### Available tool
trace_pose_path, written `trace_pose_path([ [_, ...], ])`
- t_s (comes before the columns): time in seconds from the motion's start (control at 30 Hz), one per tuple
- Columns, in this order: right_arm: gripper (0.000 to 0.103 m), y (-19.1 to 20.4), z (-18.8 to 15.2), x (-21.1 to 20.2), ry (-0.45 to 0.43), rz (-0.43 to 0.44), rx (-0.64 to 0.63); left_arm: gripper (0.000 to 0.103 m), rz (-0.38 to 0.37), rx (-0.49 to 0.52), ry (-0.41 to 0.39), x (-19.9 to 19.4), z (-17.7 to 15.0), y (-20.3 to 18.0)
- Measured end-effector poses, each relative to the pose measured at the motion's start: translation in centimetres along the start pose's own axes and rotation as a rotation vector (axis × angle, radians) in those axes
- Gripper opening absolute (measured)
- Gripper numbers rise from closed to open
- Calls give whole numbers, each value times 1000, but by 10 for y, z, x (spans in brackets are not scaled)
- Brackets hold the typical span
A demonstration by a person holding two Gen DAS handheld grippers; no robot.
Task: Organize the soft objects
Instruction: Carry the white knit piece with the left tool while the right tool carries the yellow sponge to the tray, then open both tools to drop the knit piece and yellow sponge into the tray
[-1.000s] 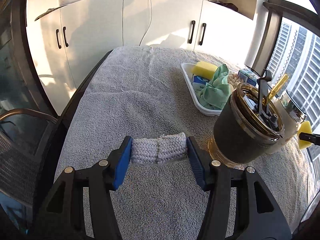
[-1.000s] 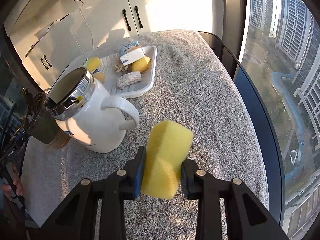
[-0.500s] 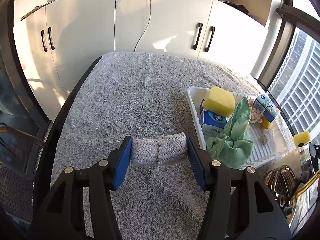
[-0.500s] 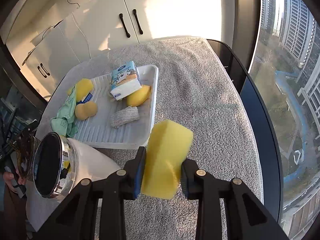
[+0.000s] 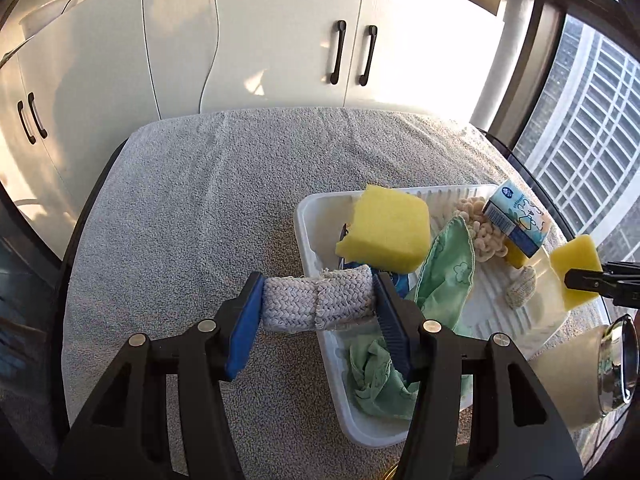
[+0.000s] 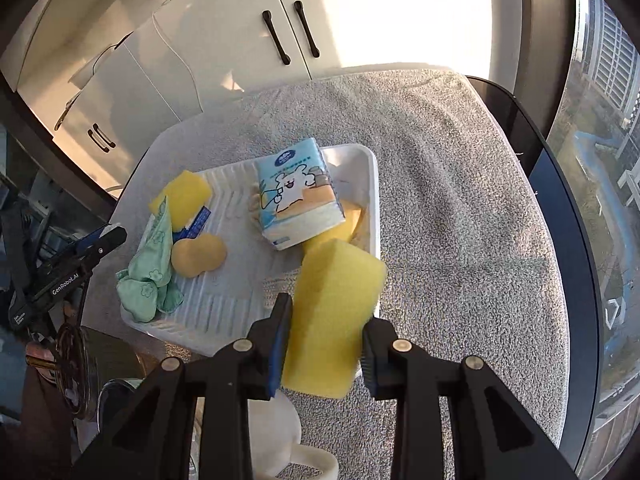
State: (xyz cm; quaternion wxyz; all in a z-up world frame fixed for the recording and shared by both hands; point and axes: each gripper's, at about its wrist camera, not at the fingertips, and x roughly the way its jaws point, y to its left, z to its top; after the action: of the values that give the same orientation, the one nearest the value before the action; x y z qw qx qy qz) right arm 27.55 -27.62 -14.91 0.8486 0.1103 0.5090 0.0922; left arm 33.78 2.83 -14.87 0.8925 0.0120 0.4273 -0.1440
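Left hand-held gripper (image 5: 318, 308): pads clamped on the ends of a woven pad (image 5: 318, 300), held above the tray's (image 5: 320, 252) left rim, lower centre of the left wrist view. Right hand-held gripper (image 6: 324, 338): clamped tight on a yellow sponge (image 6: 334, 312), held over the tray's (image 6: 370, 168) near right corner, lower centre of the right wrist view.

Step in hand, as judged: carry both soft items over the tray and release them inside.

1. Bring each item fully past the rim before opening; the sponge sits over the edge and could fall onto the towel-covered bench (image 5: 180, 220).
2. Aim for bare ribbed floor. In the right wrist view the free area lies at lower centre of the tray, between the green cloth (image 6: 150, 272) and the tissue pack (image 6: 298, 196).
3. Lower before release; the squeezed sponge will spring back and may bounce.
4. Keep the 2 grippers apart over the tray.

Tray contents: 1 large yellow sponge (image 5: 384, 234), the green cloth, the tissue pack, a small rounded tan sponge (image 6: 198, 256), a beige knobbly piece (image 5: 482, 236), a small woven pad (image 5: 520, 288), and other yellow pieces partly hidden.
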Motion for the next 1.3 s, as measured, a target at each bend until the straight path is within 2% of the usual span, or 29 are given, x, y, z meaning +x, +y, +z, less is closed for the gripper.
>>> trace_pose_path([
  [0.23,33,6,2,24,49,22,9,52,-49,-8,21,18,5,-4],
  [0.43,33,-3,3,43,93,36,46,53,-28,41,67,34,2,-16],
  [0.57,34,-5,2,48,113,40,62,54,-24,76,54,30,2,-21],
  [0.63,34,-3,3,47,112,30,50,59,-34,94,67,31,3,-23],
  [0.77,38,-2,6,48,129,30,55,59,-48,91,73,26,4,-23],
  [0.87,49,0,5,41,112,40,57,59,-54,85,56,19,5,-24],
  [0.9,60,2,6,37,103,30,55,59,-50,85,47,17,6,-24],
  [0.93,65,2,5,32,86,17,53,59,-46,82,37,14,6,-24],
  [1.13,65,4,8,3,3,-1,50,59,-45,52,4,-2,5,-23],
  [1.3,65,-8,5,-12,-38,-75,48,59,-5,38,-27,-18,-4,-17],
])
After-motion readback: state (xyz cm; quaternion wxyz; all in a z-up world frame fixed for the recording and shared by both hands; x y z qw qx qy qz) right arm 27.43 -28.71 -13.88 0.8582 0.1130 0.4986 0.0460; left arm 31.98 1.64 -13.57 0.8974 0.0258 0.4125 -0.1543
